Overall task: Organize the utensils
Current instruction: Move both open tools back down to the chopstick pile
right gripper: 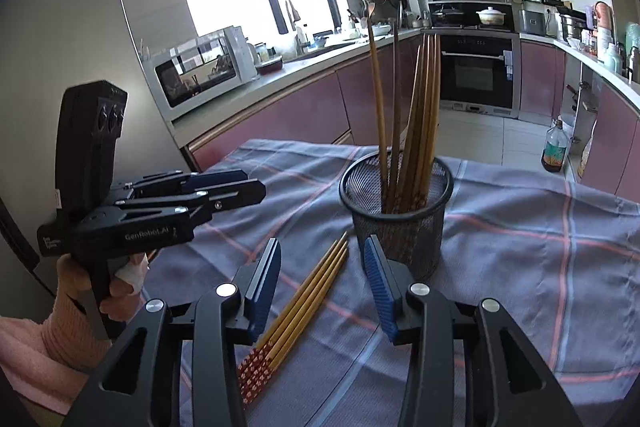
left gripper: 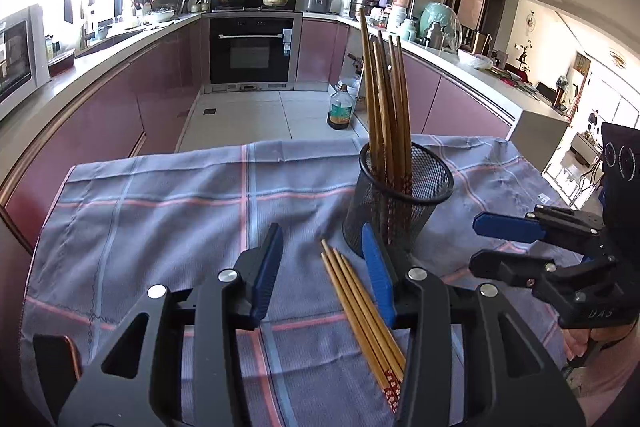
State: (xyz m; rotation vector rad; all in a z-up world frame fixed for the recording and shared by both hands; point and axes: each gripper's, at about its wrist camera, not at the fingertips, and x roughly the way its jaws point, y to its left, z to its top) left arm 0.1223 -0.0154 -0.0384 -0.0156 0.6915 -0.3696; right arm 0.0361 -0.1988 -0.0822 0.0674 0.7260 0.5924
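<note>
now both tools hover over a bench draped in a blue-grey checked cloth (left gripper: 160, 211). the left hand-held gripper (left gripper: 322, 277) stands partly open with nothing between its blue pads, and the right hand-held gripper (right gripper: 322, 277) is likewise partly open and empty. a black mesh cup (right gripper: 400, 211) stands upright on the cloth, holding a cluster of wooden chopsticks (right gripper: 416, 123) that lean against its rim. four more loose chopsticks (right gripper: 304, 295) lie flat on the cloth just beside the cup's base, their red patterned ends toward the cameras. a kitchen with an oven (left gripper: 251, 51) lies beyond.
</note>
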